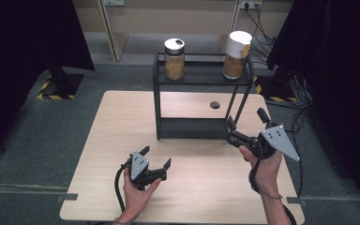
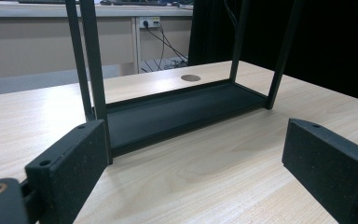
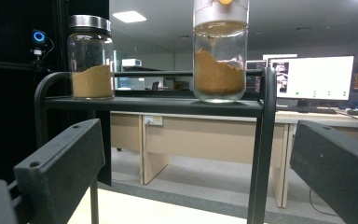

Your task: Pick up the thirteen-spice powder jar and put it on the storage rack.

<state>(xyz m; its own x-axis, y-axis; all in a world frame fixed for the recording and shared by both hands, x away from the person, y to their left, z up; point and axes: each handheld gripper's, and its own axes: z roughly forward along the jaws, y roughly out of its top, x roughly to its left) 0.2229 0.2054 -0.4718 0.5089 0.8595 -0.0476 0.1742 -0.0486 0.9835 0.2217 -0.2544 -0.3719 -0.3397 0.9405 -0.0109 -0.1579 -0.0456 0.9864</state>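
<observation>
A black two-tier rack [image 1: 201,101] stands toward the far side of the wooden worktop [image 1: 122,140], and everything else is best placed against it. On its top shelf sit two glass jars of brown powder: a metal-lidded jar [image 1: 174,58] at the rack's left end and a taller white-capped jar [image 1: 236,54] at its right end, well apart from each other. The lower shelf is bare. Just behind the rack, a round dark grommet [image 1: 214,105] is set into the worktop.

The left hand-held gripper [image 1: 155,162] rests low in front of the rack's left half, jaws wide apart and holding nothing; its own view looks along the worktop at the rack's bottom shelf [image 2: 177,112]. The right hand-held gripper [image 1: 231,129] is near the rack's front right leg, also spread wide and empty. Its camera is tilted up at the top shelf, with the white-capped jar [image 3: 220,60] almost centred between the jaws and the metal-lidded jar [image 3: 91,58] off to the left.

That aim suggests the right hand is lining up on the white-capped jar, while the left waits clear of the rack, probably so as not to crowd the reach.
</observation>
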